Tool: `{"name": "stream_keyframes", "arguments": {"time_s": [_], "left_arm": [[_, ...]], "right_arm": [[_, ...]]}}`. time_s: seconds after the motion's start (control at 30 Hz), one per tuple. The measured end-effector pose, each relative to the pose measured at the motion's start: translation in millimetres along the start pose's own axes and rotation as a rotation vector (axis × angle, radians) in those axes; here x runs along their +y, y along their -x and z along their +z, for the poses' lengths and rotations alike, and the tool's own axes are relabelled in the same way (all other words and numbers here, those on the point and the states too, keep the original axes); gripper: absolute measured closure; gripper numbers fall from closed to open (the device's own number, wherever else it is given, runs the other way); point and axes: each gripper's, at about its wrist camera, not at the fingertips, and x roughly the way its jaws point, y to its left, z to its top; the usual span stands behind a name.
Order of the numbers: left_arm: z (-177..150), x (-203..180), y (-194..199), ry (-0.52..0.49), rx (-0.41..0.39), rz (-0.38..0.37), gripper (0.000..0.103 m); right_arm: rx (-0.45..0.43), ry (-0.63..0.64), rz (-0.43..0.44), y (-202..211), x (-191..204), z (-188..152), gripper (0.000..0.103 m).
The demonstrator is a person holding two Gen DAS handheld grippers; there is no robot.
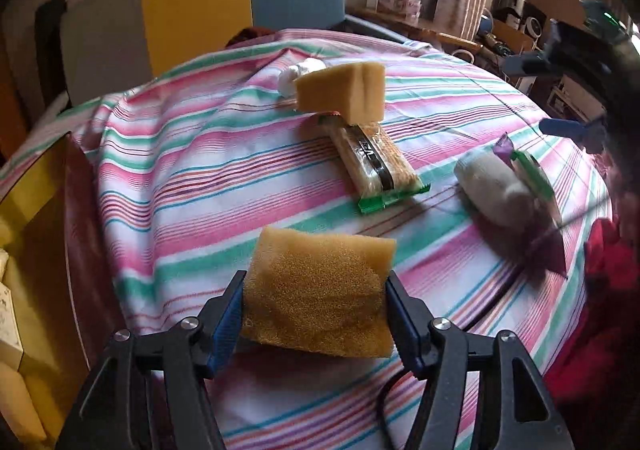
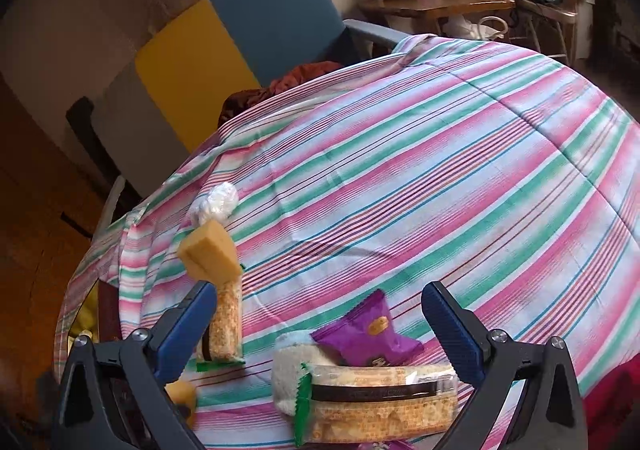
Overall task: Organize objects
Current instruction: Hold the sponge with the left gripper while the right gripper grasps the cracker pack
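My left gripper (image 1: 316, 292) is shut on a yellow sponge (image 1: 320, 290) and holds it over the striped tablecloth (image 1: 192, 169). A second yellow sponge (image 1: 344, 91) stands on the far end of a cracker pack (image 1: 376, 165); both also show in the right wrist view, the sponge (image 2: 210, 250) and the pack (image 2: 224, 326). My right gripper (image 2: 320, 314) is open above a white roll (image 2: 288, 370), a second cracker pack (image 2: 380, 402) and a purple snack packet (image 2: 368, 334). In the left wrist view that pile (image 1: 504, 185) is blurred at the right.
A small white plastic-wrapped bundle (image 2: 214, 203) lies behind the far sponge. A yellow box (image 1: 28, 250) sits off the table's left edge. A blue and yellow chair (image 2: 256, 29) stands behind the table. A wooden side table (image 2: 432, 5) with boxes is at the back right.
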Motion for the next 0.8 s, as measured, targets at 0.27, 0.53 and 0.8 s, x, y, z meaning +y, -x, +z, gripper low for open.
{"name": "stream_keyframes", "arguments": {"time_s": [0.27, 0.53, 0.8], "left_arm": [[-5, -1, -8, -0.041, -0.035, 0.006, 0.037], [-9, -1, -8, -0.042, -0.062, 0.014, 0.037], [-12, -3, -8, -0.054, -0.085, 0.020, 0.037]], "right_arm": [[-0.008, -0.114, -0.020, 4, -23, 3, 0.000], [0.126, -0.185, 0.009, -14, -33, -6, 0.000], [0.292, 0.286, -0.090, 14, 10, -16, 0.000]]}}
